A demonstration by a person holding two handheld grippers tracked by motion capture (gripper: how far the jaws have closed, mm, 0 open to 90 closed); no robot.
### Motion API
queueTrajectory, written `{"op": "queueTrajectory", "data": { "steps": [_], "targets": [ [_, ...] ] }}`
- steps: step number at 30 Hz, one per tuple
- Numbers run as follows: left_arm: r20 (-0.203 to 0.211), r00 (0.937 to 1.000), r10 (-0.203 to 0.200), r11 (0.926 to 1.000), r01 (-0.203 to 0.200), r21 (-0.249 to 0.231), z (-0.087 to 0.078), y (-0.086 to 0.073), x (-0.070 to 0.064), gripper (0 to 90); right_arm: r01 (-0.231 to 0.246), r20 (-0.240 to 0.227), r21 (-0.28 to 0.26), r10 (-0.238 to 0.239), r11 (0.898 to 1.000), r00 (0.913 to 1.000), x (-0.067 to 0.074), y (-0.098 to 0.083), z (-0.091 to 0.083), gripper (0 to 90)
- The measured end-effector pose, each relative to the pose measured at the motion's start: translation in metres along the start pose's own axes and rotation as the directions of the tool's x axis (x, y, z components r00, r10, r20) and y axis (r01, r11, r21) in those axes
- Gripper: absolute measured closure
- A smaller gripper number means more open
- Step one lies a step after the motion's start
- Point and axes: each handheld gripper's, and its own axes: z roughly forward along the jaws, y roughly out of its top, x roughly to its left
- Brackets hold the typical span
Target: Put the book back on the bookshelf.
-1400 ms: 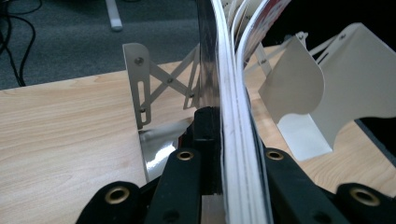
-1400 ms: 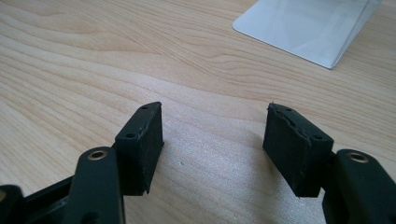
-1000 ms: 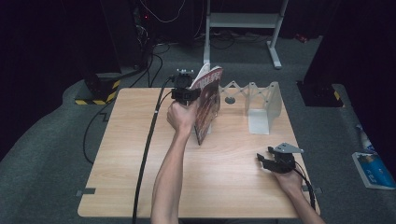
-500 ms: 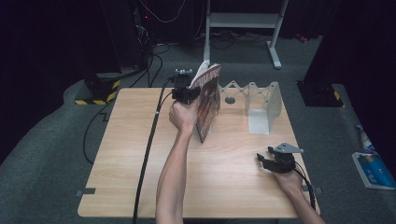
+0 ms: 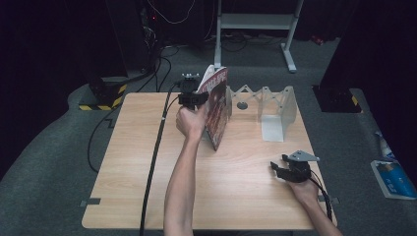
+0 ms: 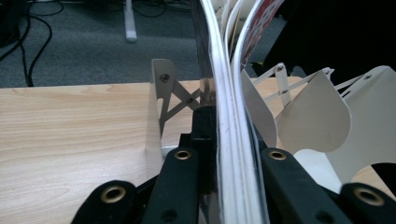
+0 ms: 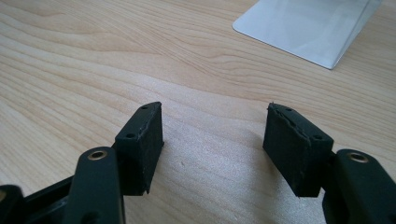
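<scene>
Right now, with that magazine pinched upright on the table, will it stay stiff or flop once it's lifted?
Probably floppy: the magazine is thin, and its pages already curve and fan apart above the left gripper. The glossy cover may slide in a loose grip. Standing on edge beside the white rack, it would likely tip if released.

Magazine (image 6: 233,93) runs off the top edge in the left gripper view, its cover print unreadable up close. In the high view its cover (image 5: 219,110) is too small to read, and it hides the near end of the white folding rack (image 5: 268,105) behind it.
</scene>
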Motion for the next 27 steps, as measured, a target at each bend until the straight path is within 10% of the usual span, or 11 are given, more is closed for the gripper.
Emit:
{"op": "queueTrajectory", "data": {
  "steps": [27],
  "targets": [
    [0.003, 0.9993, 0.037, 0.9986, -0.037, 0.037, -0.001, -0.009, 0.020, 63.0, -0.003, -0.002, 0.001, 0.003, 1.000, 1.0000, 0.000, 0.000, 0.000, 37.3]
  ]
}}
